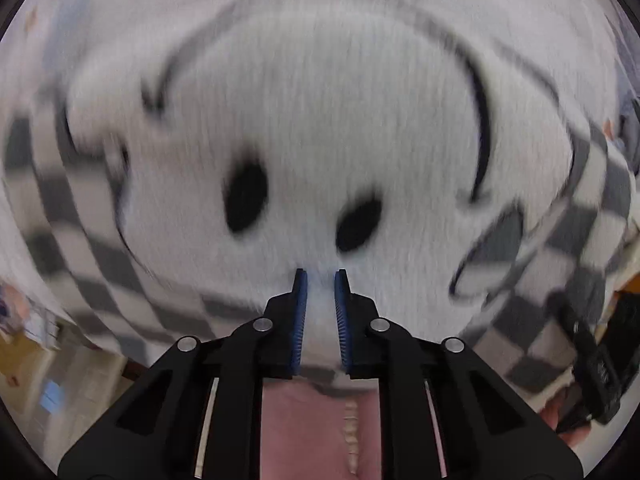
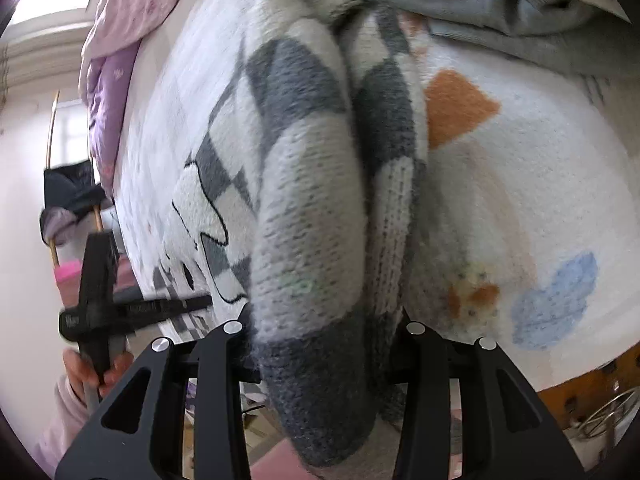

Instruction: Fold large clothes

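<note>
A white knit sweater (image 1: 320, 128) with grey checks and a black-outlined cartoon face fills the left wrist view, blurred. My left gripper (image 1: 321, 276) is over its lower part, blue pads a little apart with white knit showing between them. In the right wrist view, a bunched sleeve or fold of the same sweater (image 2: 320, 208) runs down between my right gripper's fingers (image 2: 326, 336) and hangs past them; the fingertips are hidden by it. The left gripper (image 2: 100, 300) shows at the left there, held in a hand.
The sweater lies on a white blanket (image 2: 520, 184) with orange and blue shapes. Grey clothes (image 2: 500, 4) pile at the top right, pink and purple bedding (image 2: 116, 60) at the top left. A chair with dark clothes (image 2: 72, 192) stands beyond the bed edge.
</note>
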